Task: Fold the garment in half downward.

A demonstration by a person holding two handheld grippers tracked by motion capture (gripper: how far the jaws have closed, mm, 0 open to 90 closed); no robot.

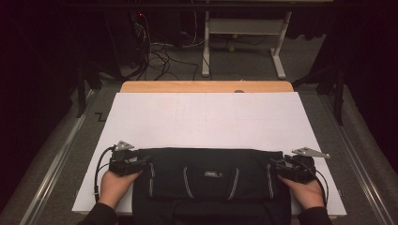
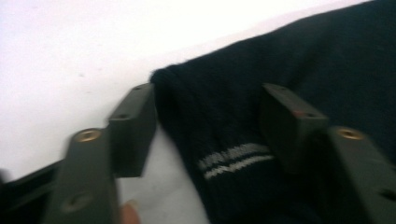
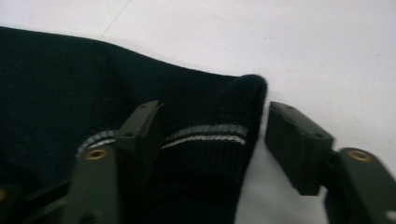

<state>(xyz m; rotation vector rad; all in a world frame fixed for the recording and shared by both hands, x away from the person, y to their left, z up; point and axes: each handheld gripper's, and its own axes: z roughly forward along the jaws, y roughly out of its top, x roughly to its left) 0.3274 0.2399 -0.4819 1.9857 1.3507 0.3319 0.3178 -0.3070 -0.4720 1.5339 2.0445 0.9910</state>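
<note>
Dark knitted sweater (image 1: 211, 180) (folded, low centre) sits between left gripper (image 1: 143, 165) and right gripper (image 1: 277, 168), jaws half-open astride its edges, gripping nothing yet.

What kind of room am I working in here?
Most likely a lab or recording workspace, not a home: a white board covers the wooden table, loose cables trail over the carpeted floor, and a bare desk frame stands behind in a dark surround.
</note>
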